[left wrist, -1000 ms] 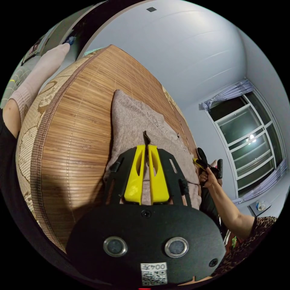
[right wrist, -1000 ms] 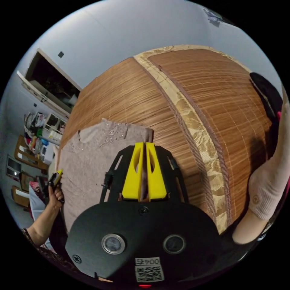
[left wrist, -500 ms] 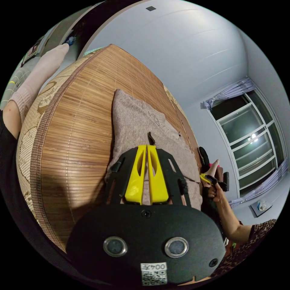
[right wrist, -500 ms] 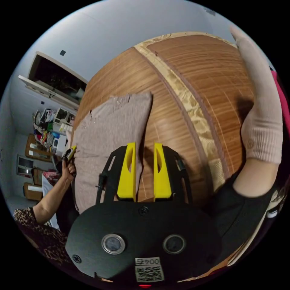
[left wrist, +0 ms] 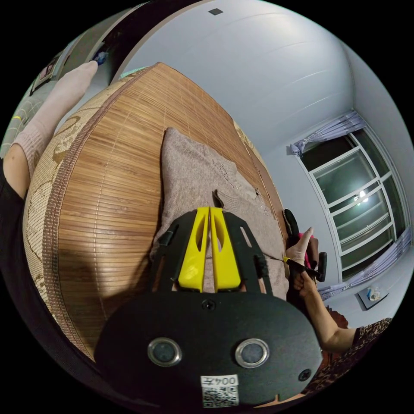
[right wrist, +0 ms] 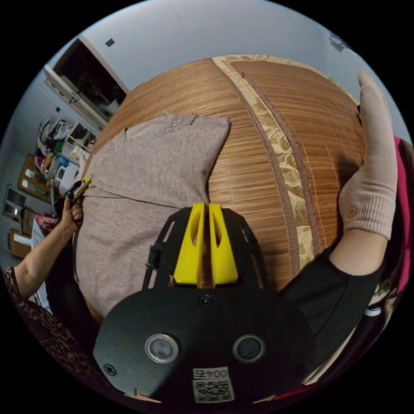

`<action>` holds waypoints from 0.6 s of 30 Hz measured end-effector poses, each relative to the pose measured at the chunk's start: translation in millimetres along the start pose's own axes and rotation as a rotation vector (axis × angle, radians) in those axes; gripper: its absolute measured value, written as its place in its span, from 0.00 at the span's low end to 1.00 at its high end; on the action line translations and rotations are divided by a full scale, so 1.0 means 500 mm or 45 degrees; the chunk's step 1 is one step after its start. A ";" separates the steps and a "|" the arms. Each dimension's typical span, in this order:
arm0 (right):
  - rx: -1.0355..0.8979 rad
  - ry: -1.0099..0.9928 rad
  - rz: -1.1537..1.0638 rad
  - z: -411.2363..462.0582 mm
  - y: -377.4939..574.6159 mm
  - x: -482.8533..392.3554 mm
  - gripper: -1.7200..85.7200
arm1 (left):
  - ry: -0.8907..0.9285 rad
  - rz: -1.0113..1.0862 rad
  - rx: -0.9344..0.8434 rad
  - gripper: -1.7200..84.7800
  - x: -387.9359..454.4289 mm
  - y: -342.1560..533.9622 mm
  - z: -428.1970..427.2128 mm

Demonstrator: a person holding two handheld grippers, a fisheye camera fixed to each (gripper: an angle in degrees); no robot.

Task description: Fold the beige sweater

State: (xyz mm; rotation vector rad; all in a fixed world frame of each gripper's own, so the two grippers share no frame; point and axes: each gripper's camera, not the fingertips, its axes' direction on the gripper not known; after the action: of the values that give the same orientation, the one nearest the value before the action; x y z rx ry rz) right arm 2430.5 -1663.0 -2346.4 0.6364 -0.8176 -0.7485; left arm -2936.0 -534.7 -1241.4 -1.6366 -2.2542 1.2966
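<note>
My 2 grippers, left [left wrist: 209, 210] and right [right wrist: 206, 206], have jaws pressed together; whether either pinches the beige sweater [right wrist: 151, 172] I cannot tell. It looks soft, limp; I'd grip its hem corners.

bamboo mat [left wrist: 108, 172], window [left wrist: 358, 202], cluttered shelves [right wrist: 64, 142]

Left tongs [left wrist: 210, 210], right tongs [right wrist: 205, 206]: jaws together.
</note>
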 end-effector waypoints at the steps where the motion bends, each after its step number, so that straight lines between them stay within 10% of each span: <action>1: 0.003 0.011 -0.012 0.008 0.006 -0.003 0.06 | 0.001 0.000 0.000 0.02 -0.003 -0.001 0.000; 10: 0.403 0.163 -0.072 -0.013 0.066 -0.090 0.12 | -0.003 0.001 0.002 0.02 -0.024 -0.004 0.008; 18: 0.189 0.284 -0.219 0.182 0.034 -0.162 0.13 | -0.009 0.002 0.003 0.02 -0.045 -0.001 0.025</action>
State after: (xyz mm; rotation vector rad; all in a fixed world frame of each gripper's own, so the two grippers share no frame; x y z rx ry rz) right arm 2323.8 -1608.6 -2318.0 0.9151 -0.6213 -0.7610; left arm -2933.0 -560.5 -1240.0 -1.6366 -2.2547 1.3068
